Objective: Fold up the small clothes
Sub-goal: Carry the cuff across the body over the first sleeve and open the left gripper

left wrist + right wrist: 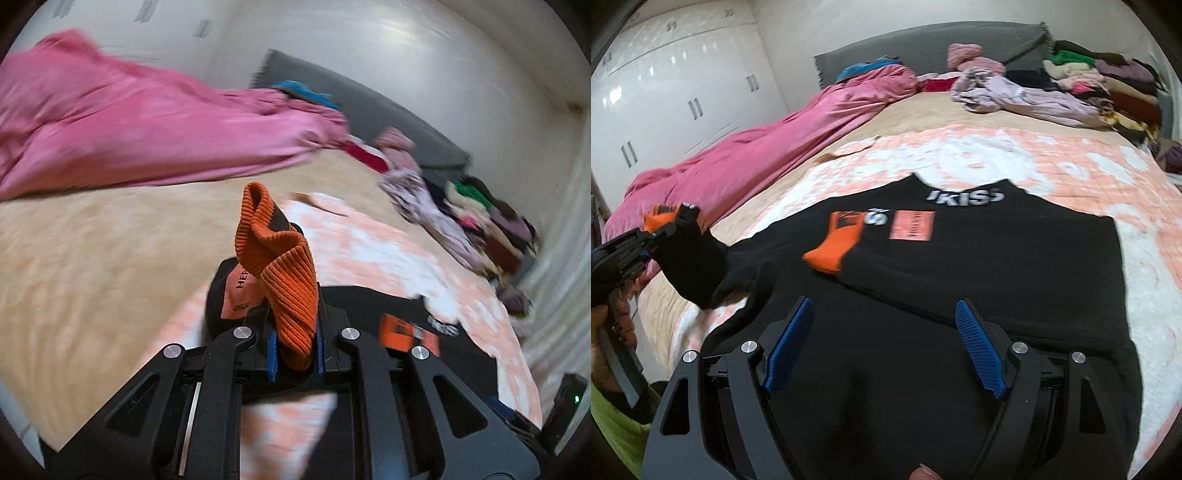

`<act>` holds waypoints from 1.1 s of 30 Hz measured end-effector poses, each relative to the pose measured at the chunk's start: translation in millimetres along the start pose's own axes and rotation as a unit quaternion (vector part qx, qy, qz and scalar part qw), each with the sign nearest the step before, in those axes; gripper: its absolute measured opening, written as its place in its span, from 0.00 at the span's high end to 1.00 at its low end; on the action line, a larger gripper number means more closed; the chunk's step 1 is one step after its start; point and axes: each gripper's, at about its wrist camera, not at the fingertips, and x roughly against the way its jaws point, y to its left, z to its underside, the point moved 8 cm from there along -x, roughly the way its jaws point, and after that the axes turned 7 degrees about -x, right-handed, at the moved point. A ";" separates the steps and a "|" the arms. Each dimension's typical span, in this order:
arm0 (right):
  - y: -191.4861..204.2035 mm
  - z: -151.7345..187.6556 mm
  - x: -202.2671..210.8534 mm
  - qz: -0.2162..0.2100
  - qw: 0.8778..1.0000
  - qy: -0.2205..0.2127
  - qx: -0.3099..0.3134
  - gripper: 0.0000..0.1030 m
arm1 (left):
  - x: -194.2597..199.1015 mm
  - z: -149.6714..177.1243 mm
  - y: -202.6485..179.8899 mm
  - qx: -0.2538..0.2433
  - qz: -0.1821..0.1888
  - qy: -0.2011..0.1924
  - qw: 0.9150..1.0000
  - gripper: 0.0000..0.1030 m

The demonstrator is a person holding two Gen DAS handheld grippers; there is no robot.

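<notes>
The left gripper [295,347] was pinching the orange cuff [280,258] of the black sweater [960,258], lifted off to the left, while the right gripper [886,347] hung spread wide and empty right above the hem.

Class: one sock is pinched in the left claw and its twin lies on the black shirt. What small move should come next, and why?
Probably carry the held sock over and lay it on its twin, since the left claw is shut on its orange cuff, while the right claw hangs open and empty above the black shirt.
</notes>
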 end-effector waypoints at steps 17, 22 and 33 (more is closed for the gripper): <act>-84.8 -10.8 43.2 0.049 0.995 -0.045 -0.075 0.24 | -73.6 75.3 -171.1 -0.172 0.098 0.101 0.975 0.92; -98.1 -14.0 47.2 0.057 0.993 -0.053 -0.093 0.24 | -77.7 104.0 -195.3 -0.190 0.180 0.151 0.953 0.66; -62.3 -8.5 4.8 0.015 0.997 -0.002 -0.076 0.24 | -72.6 64.5 -122.1 -0.160 0.079 0.080 0.981 0.65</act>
